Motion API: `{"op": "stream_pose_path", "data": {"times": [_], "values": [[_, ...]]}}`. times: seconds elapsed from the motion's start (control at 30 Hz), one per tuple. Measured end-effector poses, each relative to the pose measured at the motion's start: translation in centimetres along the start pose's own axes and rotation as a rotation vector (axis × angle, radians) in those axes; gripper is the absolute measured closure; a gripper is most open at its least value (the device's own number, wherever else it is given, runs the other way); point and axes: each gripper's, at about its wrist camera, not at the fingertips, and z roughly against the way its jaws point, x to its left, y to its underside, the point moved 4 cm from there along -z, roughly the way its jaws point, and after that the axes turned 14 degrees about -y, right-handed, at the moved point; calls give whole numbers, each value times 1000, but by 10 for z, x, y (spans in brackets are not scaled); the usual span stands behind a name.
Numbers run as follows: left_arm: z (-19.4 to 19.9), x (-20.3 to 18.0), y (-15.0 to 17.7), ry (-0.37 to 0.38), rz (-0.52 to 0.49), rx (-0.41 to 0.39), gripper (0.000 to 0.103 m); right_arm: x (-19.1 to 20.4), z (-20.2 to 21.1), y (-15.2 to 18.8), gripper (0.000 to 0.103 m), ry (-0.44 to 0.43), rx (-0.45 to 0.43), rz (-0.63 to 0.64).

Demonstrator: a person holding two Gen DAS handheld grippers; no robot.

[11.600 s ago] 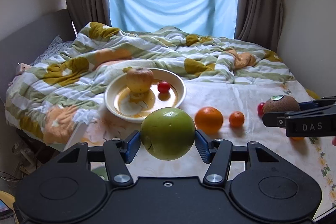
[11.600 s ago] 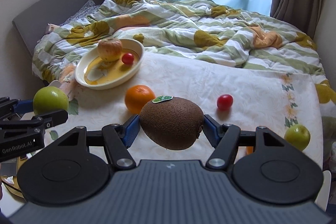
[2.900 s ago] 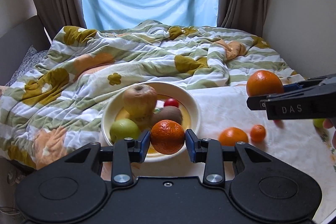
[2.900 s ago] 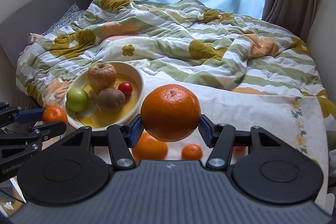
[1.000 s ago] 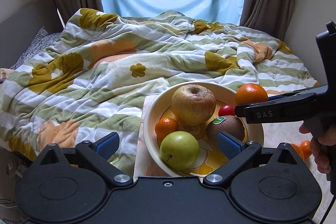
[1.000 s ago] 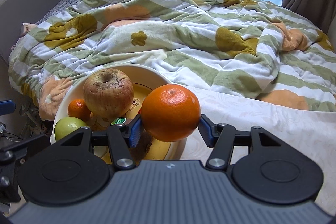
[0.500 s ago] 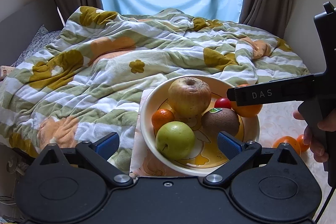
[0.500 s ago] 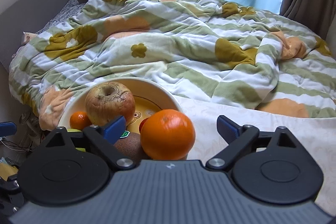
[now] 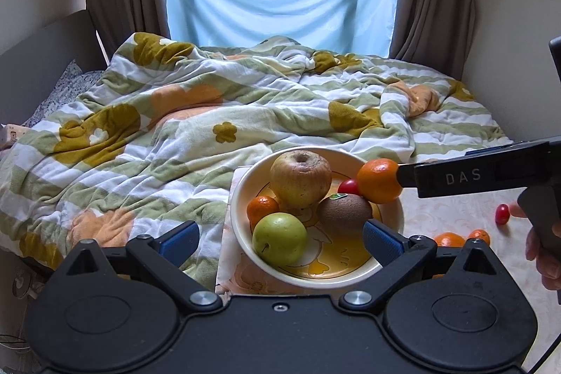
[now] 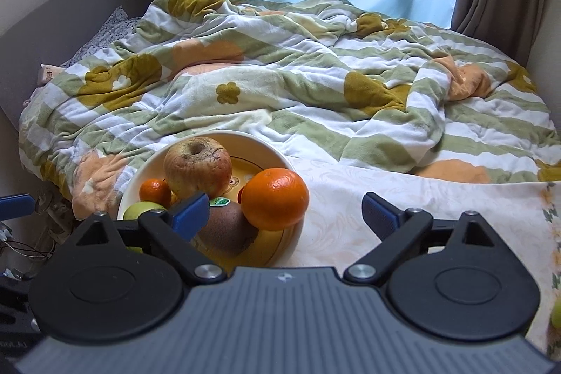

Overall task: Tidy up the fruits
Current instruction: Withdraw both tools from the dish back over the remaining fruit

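Your right gripper (image 10: pixel 284 211) stands with its jaws spread as wide as they go, having just opened, and nothing is pressed between the blue pads; the large orange (image 10: pixel 274 198) sits free at the near right edge of the bowl (image 10: pixel 261 148), low and left of centre in the right wrist view, leaning against the kiwi (image 10: pixel 228 232). Your left gripper (image 9: pixel 280 239) is just as wide open and holds nothing, its pads framing the bowl at the lower middle of its own view. The orange is firm, round and fairly heavy for its size, with a dimpled, slightly glossy skin that can roll or slide; if you take it again, close the pads across its widest middle, not near the stem end. It looks perched high on the pile, so judge it likely to roll if nudged. The big apple (image 9: pixel 301 179) is yellow-brown and wrinkled, so probably softer and easy to bruise; the green apple (image 9: pixel 279 238) is smooth and hard. The small mandarin (image 9: pixel 262 209) and the cherry tomato (image 9: pixel 349 187) in the bowl are light and easily crushed. On the cloth at the right of the left wrist view lie two more small oranges (image 9: pixel 450 239) and a red tomato (image 9: pixel 502 213), partly hidden behind the gripper, so you may find more there than shows.
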Motion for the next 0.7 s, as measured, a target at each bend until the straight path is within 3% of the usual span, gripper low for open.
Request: {"op": "stream_pose_path", "data": {"times": [0.7], "values": [[76, -28, 21, 58, -32, -70, 1, -16, 138, 63, 0, 177, -37, -65]]}}
